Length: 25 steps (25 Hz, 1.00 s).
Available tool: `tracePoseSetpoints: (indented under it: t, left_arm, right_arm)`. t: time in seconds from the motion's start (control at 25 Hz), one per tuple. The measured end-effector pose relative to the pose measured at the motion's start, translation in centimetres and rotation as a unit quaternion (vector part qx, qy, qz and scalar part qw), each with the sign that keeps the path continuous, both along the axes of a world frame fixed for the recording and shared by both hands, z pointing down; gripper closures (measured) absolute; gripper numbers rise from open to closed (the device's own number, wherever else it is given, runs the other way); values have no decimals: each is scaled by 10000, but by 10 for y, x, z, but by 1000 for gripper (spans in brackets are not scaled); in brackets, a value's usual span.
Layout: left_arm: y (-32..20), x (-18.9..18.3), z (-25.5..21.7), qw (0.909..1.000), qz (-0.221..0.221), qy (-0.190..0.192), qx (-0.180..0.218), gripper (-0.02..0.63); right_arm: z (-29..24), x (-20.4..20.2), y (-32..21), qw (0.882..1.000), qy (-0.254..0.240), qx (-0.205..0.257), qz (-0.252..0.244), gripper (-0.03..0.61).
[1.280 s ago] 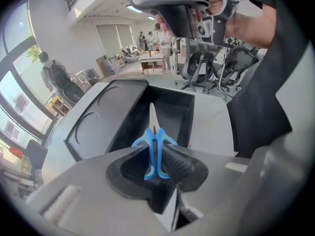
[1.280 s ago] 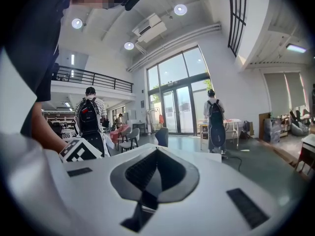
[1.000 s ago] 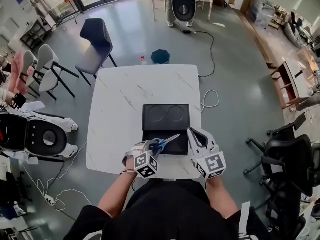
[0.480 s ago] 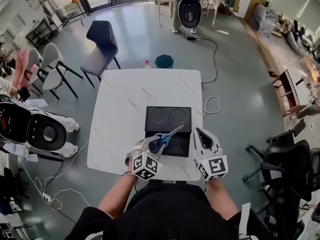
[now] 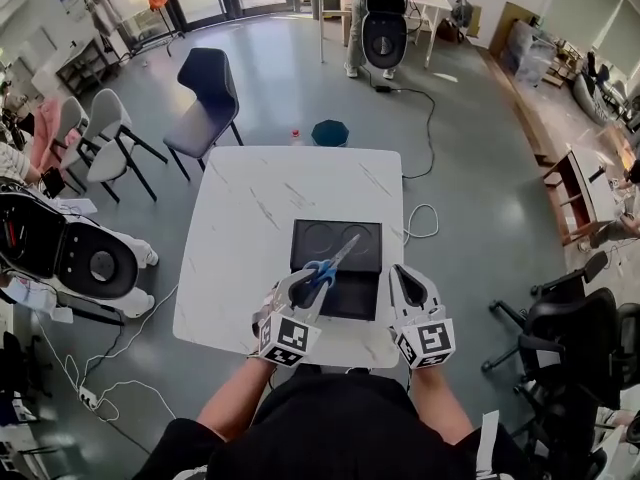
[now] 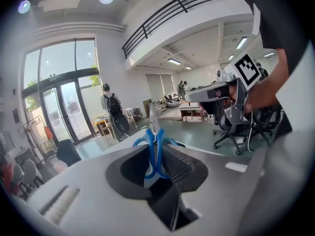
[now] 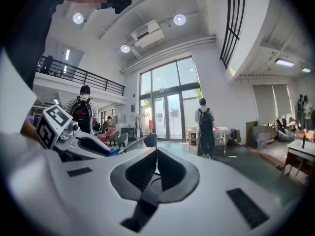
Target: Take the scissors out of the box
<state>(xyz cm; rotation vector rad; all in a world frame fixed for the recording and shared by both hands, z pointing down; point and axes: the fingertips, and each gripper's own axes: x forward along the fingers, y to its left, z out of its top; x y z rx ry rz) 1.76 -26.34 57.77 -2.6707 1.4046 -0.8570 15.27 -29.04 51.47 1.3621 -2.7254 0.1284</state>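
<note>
Seen from above, the left gripper (image 5: 308,288) pinches the blue handles of the scissors (image 5: 340,253) and holds them over the black box (image 5: 350,296) on the white table (image 5: 250,208). The blades slant away toward the box's far half, and from this angle it is unclear whether they touch it. In the left gripper view the handle loops sit clamped between the jaws, with the pale blade hard to make out against the bright room. The right gripper (image 5: 401,272) is just beside the box's near right corner, its jaws pressed together on nothing, and both grippers hide parts of the box's near edge.
</note>
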Motion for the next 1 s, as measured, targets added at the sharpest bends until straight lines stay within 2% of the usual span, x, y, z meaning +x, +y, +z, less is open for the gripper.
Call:
tracePoseSetpoints:
  t: [0.2, 0.44, 0.6, 0.76, 1.0]
  left_arm:
    - [-4, -10, -23, 9969, -384, 619, 284, 522]
    - [-11, -21, -49, 9846, -831, 1481, 411, 522]
    - [-9, -26, -61, 9767, -1017, 1799, 576, 522]
    - [-6, -29, -64, 9664, -1197, 2183, 646, 520]
    - [0, -36, -72, 9628, -1230, 2271, 800, 520]
  right_arm:
    - [-1, 2, 1, 10000, 3, 15, 15, 571]
    - [-7, -15, 8, 9993, -32, 87, -357, 571]
    - [-15, -28, 14, 9982, 12, 224, -556, 571]
    - [-17, -27, 14, 9982, 101, 348, -469, 571]
    - [-28, -14, 11, 9980, 138, 570, -227, 571]
